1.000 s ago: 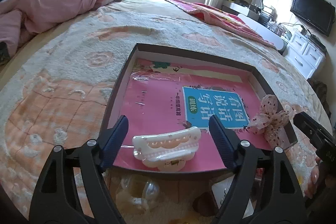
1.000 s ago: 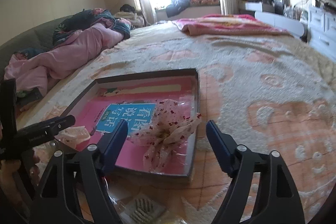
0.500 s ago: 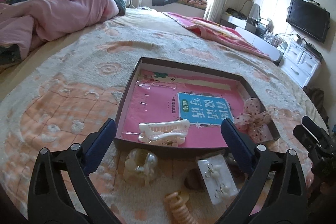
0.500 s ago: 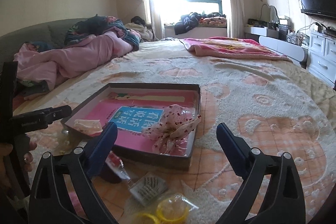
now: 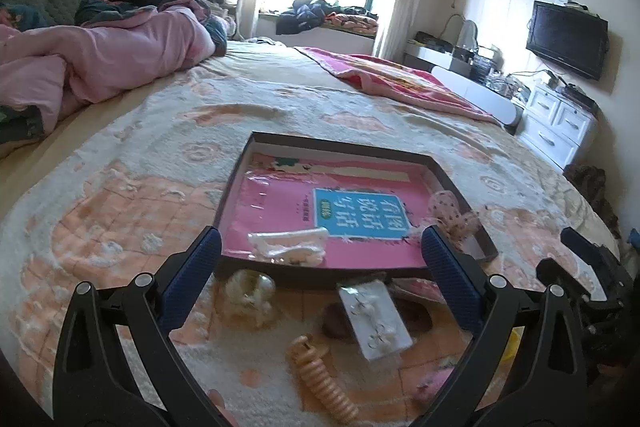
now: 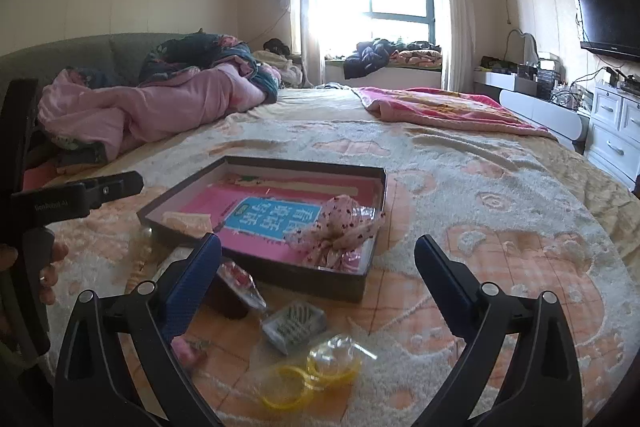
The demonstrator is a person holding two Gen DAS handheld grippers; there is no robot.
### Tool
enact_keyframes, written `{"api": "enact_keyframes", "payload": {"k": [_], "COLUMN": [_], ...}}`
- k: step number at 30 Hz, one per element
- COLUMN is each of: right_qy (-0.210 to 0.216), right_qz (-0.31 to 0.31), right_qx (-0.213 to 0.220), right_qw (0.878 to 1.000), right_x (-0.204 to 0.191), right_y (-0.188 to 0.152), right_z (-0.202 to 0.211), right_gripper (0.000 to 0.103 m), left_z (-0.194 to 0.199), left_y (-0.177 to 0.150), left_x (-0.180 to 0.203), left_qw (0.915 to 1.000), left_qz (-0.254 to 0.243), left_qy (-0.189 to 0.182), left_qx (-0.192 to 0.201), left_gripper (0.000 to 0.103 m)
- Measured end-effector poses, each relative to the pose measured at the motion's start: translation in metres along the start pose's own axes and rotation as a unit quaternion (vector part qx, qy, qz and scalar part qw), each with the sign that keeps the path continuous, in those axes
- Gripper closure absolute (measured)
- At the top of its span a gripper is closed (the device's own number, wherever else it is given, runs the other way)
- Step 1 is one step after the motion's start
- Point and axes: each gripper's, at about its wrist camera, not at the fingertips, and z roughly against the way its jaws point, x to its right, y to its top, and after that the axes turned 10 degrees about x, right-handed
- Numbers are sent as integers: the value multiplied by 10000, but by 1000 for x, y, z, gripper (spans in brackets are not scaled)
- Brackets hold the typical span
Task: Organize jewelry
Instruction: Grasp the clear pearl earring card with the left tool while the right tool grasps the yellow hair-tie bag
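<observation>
While both pairs of fingers stand spread wide and empty, the left gripper [image 5: 320,267] hangs over a loose heap: a pale spiral hair tie [image 5: 324,383] at 6 o'clock, a carded pair of earrings [image 5: 374,319] just right of it. Beyond, at 12 o'clock, the tray [image 5: 344,143] already holds a white claw clip [image 5: 288,245] and a spotted bow [image 6: 340,227]. The right gripper [image 6: 318,275] hovers above yellow rings in plastic wrap [image 6: 316,371]. That slick wrap could slip, and the soft blanket [image 6: 500,227] gives under pressure.
</observation>
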Motion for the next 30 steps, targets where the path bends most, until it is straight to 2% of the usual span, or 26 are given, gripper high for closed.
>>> {"api": "enact_keyframes", "payload": {"k": [16, 22, 25, 30], "right_qy": [100, 163, 219, 199], "right_qz": [64, -8, -38, -149], "right_qx": [-580, -1003, -1281, -1524], "right_qw": [9982, 9948, 9915, 9880], "right_x": [4, 8, 8, 10], "right_y": [-29, -42, -51, -60], "right_z": [16, 5, -5, -17], "right_gripper": [8, 7, 7, 7], "left_z": [-8, -19, -28, -37], "left_y": [-34, -47, -54, -57], "left_x": [26, 39, 41, 42], "left_qw": [9962, 9929, 9912, 9905], "left_qz": [-292, -453, -486, -498], "left_qy": [-342, -454, -398, -347], "left_qx": [-741, -1006, -1169, -1236], "left_gripper": [12, 12, 12, 18]}}
